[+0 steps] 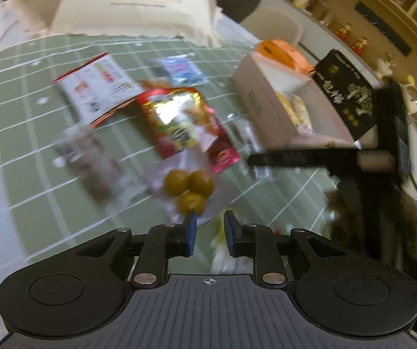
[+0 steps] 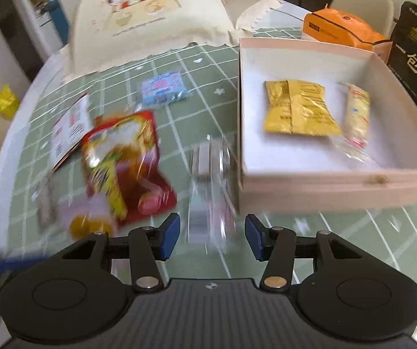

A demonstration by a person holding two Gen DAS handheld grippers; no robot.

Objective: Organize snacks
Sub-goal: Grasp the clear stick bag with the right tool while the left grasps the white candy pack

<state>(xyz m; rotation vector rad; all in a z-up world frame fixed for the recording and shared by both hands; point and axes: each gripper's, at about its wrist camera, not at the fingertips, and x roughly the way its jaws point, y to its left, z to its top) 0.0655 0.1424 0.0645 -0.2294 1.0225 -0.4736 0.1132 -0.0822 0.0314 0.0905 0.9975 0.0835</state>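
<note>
While the pictures are blurred, I see my left gripper (image 1: 209, 232) with its jaws nearly closed; whether it holds the clear bag of green plums (image 1: 189, 187) in front of it, I cannot tell. My right gripper (image 2: 212, 237) has its jaws open around a clear wrapped snack (image 2: 210, 186) lying on the green tabletop (image 2: 354, 226), just beside the white box (image 2: 324, 186). Inside this box lie a yellow packet (image 2: 297, 107) and a pale stick packet (image 2: 355, 113). A red snack bag (image 2: 124, 163) lies left of the clear one.

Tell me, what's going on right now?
Left gripper shut, near green-ball packet. Right gripper open over clear packet. White box holds two snacks. No obstruction seen.
</note>
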